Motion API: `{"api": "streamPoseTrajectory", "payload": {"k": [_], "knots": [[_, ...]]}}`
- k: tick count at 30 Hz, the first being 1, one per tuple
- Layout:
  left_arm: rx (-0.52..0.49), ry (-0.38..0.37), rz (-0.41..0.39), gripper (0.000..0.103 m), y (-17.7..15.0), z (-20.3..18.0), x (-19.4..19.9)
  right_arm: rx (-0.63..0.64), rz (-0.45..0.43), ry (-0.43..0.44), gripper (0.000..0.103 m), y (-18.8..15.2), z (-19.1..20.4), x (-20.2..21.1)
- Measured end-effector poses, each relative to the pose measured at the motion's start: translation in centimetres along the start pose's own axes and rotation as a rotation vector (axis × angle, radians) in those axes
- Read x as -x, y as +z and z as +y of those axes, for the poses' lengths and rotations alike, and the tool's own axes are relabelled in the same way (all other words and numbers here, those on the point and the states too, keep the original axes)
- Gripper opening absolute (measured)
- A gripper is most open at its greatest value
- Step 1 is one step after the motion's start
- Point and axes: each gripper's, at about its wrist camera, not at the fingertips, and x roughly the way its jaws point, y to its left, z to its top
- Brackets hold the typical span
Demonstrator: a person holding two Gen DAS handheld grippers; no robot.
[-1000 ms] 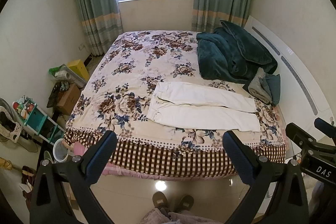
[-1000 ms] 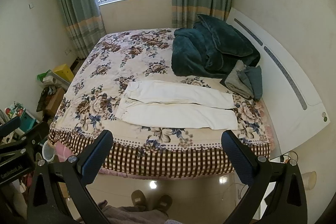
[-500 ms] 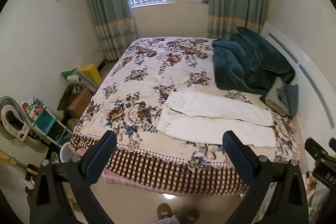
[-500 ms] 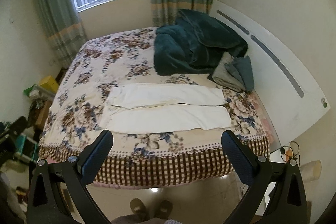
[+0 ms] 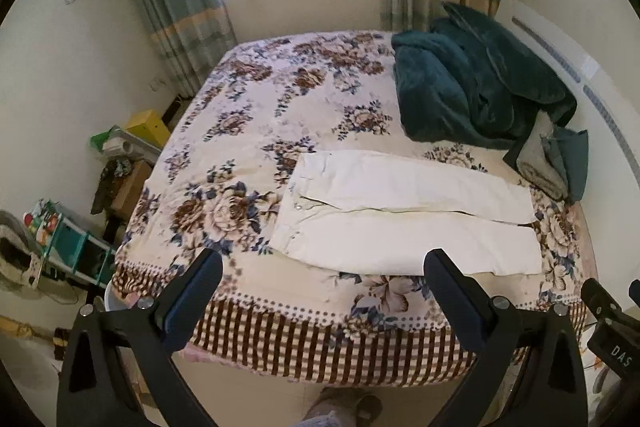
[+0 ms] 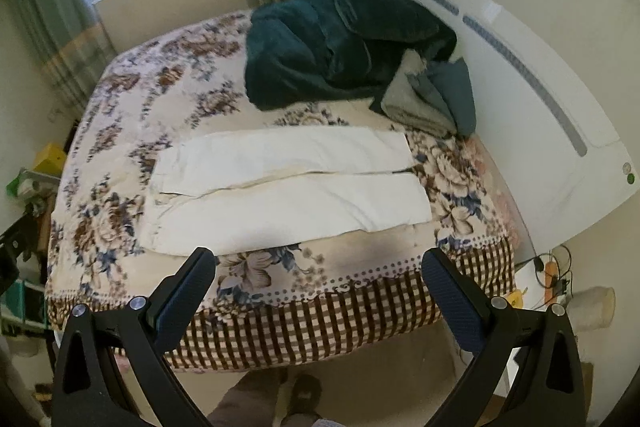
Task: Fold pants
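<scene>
A green shelf (image 5: pixel 74 247) stood on the floor at about 8 o'clock in the left view, with small bright things in it that were too blurry to name. A yellow box (image 5: pixel 150 125) sat further back by the wall.

The white pants (image 5: pixel 404 215) lay flat on the bed (image 5: pixel 248 131), both legs side by side, with the waist toward 9 o'clock and the leg ends toward 3 o'clock. The pants were up at 12 o'clock from the left gripper (image 5: pixel 322 285), past its tips and not touching them. Its jaws were wide apart and held nothing.

In the right view the pants (image 6: pixel 288 183) also lay at 12 o'clock from the right gripper (image 6: pixel 318 283), apart from it. Its jaws were wide apart too and held nothing.

Both grippers hung in the air over the near edge of the bed, pointing at it. A dark green blanket (image 6: pixel 336 39) was heaped at the back.
</scene>
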Motion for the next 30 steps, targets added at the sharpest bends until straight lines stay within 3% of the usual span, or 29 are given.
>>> {"api": "streamPoseTrajectory", "payload": {"k": [7, 12, 19, 23, 30], "knots": [[0.003, -0.072, 0.100, 0.103, 5.1, -1.5, -10.3, -0.086, 0.098, -0.071, 0.103, 6.5, 0.1, -12.1], [0.030, -0.075, 0.179, 0.103, 8.6, -2.6, -19.4, -0.153, 0.136, -0.117, 0.103, 11.2, -0.2, -21.4], [0.205, -0.078, 0.413, 0.103, 12.0, -3.7, -35.9, -0.378, 0.256, -0.120, 0.103, 17.0, -4.6, -39.2], [0.249, -0.031, 0.516, 0.103, 12.7, -5.1, -45.3, -0.509, 0.333, -0.099, 0.103, 19.8, -7.3, -50.9], [0.363, 0.025, 0.638, 0.103, 14.5, -6.1, -59.0, -0.660, 0.463, -0.066, 0.103, 22.8, -9.8, -67.7]]}}
